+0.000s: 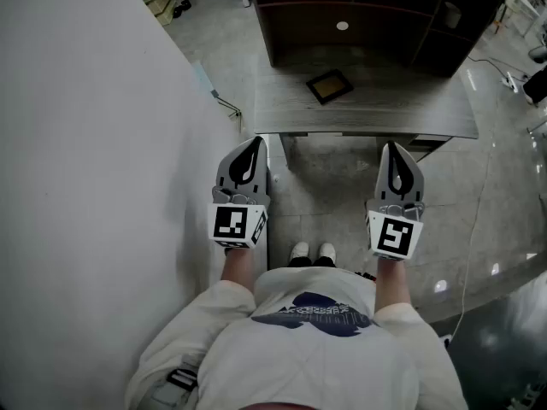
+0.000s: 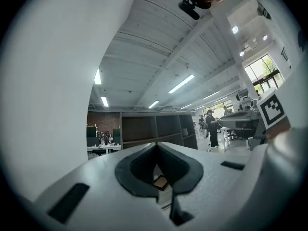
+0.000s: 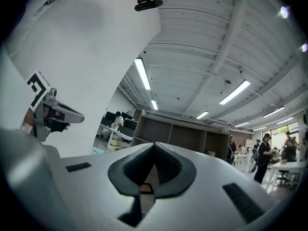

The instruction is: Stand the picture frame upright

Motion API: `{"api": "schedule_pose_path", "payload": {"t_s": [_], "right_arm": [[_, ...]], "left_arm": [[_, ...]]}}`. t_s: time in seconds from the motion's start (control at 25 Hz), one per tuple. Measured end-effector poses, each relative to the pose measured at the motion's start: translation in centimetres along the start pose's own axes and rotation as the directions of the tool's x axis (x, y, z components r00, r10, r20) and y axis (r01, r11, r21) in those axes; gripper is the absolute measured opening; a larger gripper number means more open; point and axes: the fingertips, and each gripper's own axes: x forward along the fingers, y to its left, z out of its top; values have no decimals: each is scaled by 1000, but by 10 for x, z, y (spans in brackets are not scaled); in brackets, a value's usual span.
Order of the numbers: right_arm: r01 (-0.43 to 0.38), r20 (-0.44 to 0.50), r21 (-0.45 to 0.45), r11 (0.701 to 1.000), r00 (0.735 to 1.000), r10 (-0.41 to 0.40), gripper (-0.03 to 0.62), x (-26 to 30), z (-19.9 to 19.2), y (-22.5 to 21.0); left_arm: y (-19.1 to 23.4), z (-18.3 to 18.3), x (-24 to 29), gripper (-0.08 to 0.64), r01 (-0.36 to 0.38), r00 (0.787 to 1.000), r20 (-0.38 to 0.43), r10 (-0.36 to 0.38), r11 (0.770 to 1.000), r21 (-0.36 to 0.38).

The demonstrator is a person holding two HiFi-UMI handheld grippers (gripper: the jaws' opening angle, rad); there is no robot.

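A small dark picture frame (image 1: 330,85) lies flat on the grey wooden desk (image 1: 376,114) ahead of me, near the desk's middle. My left gripper (image 1: 254,143) and right gripper (image 1: 391,149) hang side by side short of the desk's front edge, both shut and empty, pointing level toward it. In the left gripper view the frame (image 2: 160,182) shows as a small tan patch through the gap under the closed jaws. The right gripper view shows the frame (image 3: 146,188) the same way.
A dark brown shelf unit (image 1: 367,15) stands at the back of the desk, with a pale cup (image 1: 452,14) in one compartment. A white wall (image 1: 94,186) runs close along my left. People stand farther back on the right (image 3: 263,154).
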Motion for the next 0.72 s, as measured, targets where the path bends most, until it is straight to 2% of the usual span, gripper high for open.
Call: {"api": "schedule_pose_path", "payload": {"t_s": [0.72], "right_arm": [[19, -35, -28, 999, 999, -20, -3, -10, -13, -10]], "left_arm": [[-10, -7, -1, 7, 8, 1000, -21, -8, 1000, 8]]}}
